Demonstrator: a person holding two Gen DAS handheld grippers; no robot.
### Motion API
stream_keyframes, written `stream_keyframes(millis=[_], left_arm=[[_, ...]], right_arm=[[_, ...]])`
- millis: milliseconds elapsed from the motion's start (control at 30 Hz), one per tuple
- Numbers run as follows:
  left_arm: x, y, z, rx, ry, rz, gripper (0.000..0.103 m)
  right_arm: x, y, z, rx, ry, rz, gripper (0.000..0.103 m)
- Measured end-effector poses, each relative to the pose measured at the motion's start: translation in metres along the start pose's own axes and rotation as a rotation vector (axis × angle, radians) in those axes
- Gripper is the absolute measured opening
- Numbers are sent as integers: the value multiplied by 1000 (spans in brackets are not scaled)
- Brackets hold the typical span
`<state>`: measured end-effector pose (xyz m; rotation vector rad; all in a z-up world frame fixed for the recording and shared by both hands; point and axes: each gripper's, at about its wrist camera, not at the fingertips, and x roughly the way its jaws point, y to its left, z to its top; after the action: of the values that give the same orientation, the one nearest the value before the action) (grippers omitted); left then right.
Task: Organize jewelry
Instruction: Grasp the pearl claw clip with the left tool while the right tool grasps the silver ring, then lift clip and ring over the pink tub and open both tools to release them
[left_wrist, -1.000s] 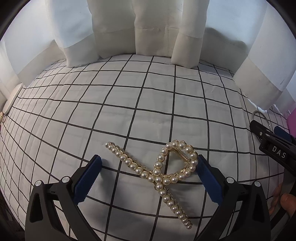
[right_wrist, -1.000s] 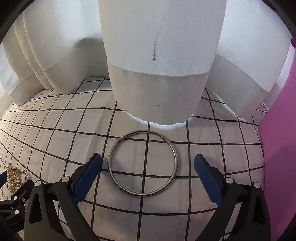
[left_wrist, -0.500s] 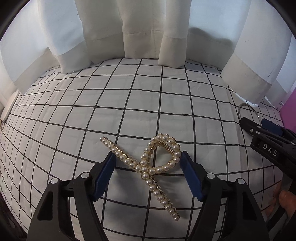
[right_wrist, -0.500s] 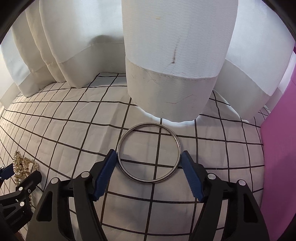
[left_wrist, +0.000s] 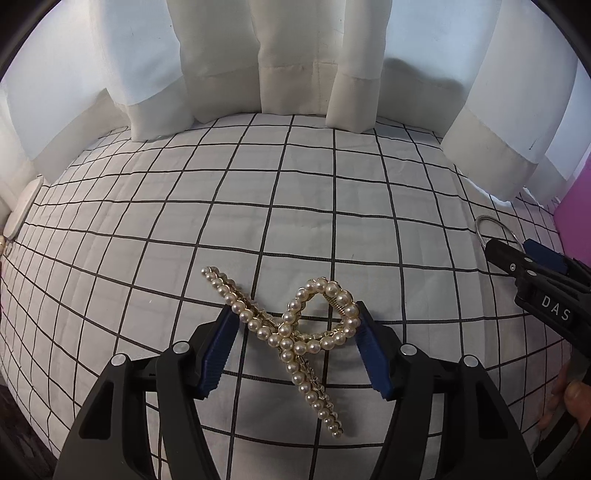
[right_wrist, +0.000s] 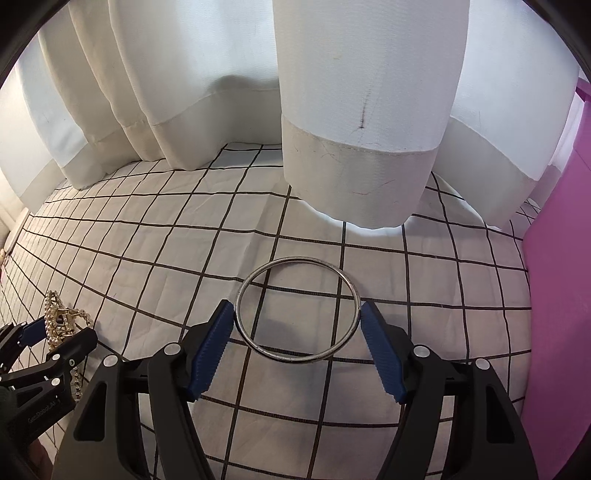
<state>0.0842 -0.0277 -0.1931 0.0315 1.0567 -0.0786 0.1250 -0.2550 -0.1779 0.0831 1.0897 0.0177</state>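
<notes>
left gripper (left_wrist: 293, 328) jaws closing on pearl hair clip (left_wrist: 291, 332); right gripper (right_wrist: 297, 326) jaws clamp silver bangle (right_wrist: 297, 308).

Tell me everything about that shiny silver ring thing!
The thin silver metal bangle is a plain round hoop, smooth and shiny, with nothing hanging from it. It sits tilted, its near edge seeming lifted off the white black-checked cloth, with a shadow underneath. The right gripper pinches it across the middle: one blue ribbed pad presses each side. Only those fingers clearly touch it.

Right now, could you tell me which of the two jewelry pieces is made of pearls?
The pearl hair claw, between the left gripper's fingers; the other piece is a plain silver bangle.
</notes>
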Motion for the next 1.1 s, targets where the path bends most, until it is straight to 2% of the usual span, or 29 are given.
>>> stream_keyframes(millis=[133, 233, 267, 300, 433, 600, 667, 700, 1100], left_arm=[[-13, 14, -1, -4, -12, 6, 60], [-26, 21, 0, 7, -27, 13, 56], [-39, 30, 6, -11, -48, -28, 56], [-36, 25, 0, 16, -42, 16, 56], [-45, 28, -1, 34, -50, 23, 56], [-50, 27, 2, 45, -53, 15, 54], [-54, 24, 5, 56, -64, 10, 44], [-56, 22, 7, 62, -66, 7, 43], [-81, 6, 22, 80, -115, -52, 41]], right_arm=[[-18, 5, -6, 8, -8, 26, 68], [-34, 12, -8, 0, -22, 41, 68], [-38, 14, -8, 0, -25, 48, 68], [-42, 17, -8, -1, -26, 54, 67], [-50, 21, -13, -25, -23, 55, 67], [-52, 19, -14, -18, -17, 52, 67], [-58, 17, -12, -11, -25, 52, 67], [-61, 16, -10, -10, -32, 51, 67], [-101, 7, 4, -3, -92, 52, 67]])
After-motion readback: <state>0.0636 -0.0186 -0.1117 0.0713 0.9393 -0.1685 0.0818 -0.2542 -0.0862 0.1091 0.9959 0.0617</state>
